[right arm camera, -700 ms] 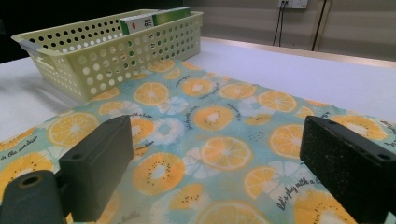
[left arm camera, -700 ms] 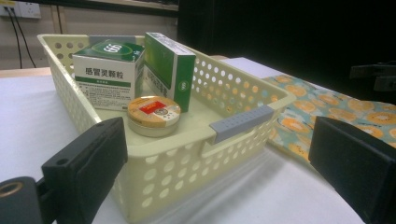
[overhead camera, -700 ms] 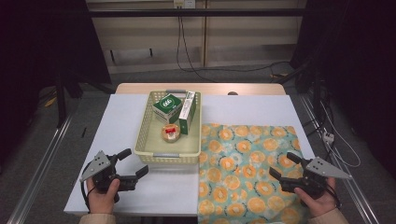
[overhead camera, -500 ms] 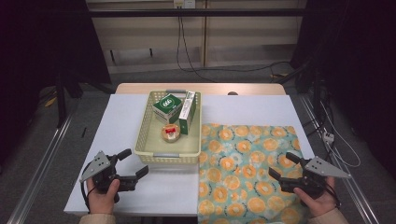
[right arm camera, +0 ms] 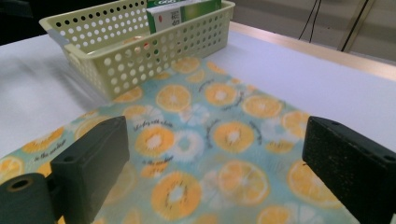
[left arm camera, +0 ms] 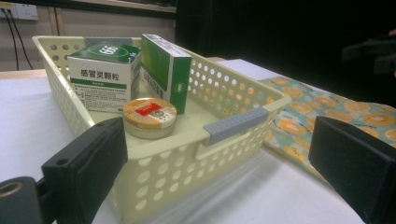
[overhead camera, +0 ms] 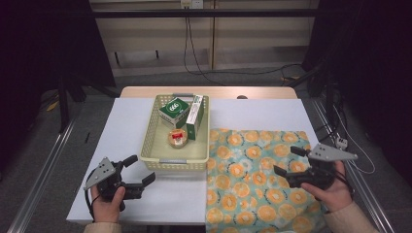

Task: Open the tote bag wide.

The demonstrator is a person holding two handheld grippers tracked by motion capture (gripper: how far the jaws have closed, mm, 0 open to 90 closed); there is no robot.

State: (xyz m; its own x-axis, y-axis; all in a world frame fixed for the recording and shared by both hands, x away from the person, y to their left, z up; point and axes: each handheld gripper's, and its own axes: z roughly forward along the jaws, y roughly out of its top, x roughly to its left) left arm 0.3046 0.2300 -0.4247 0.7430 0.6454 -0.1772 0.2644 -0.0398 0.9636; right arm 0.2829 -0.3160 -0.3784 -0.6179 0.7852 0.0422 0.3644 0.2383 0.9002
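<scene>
A cream perforated basket [overhead camera: 198, 156] [left arm camera: 233, 100] [right arm camera: 121, 56] stands at the middle of the white table. It holds a wide green-and-white box [overhead camera: 174, 110] [left arm camera: 103, 74], a narrow green box [overhead camera: 195, 116] [left arm camera: 164, 70] standing on edge, and a small round tin [overhead camera: 178, 138] [left arm camera: 149, 115]. An orange-slice patterned cloth [overhead camera: 257, 179] [right arm camera: 205, 126] lies flat to the basket's right. My left gripper [overhead camera: 141, 171] [left arm camera: 219, 172] rests open near the front left, facing the basket's near corner. My right gripper [overhead camera: 288, 161] [right arm camera: 215, 177] hovers open over the cloth's right part. Neither holds anything.
The table [overhead camera: 126, 131] is covered in white, with a wooden strip [overhead camera: 209, 92] along its far edge. Cables [overhead camera: 194, 53] hang at the back wall. Metal rails [overhead camera: 43, 179] run along both sides on the floor.
</scene>
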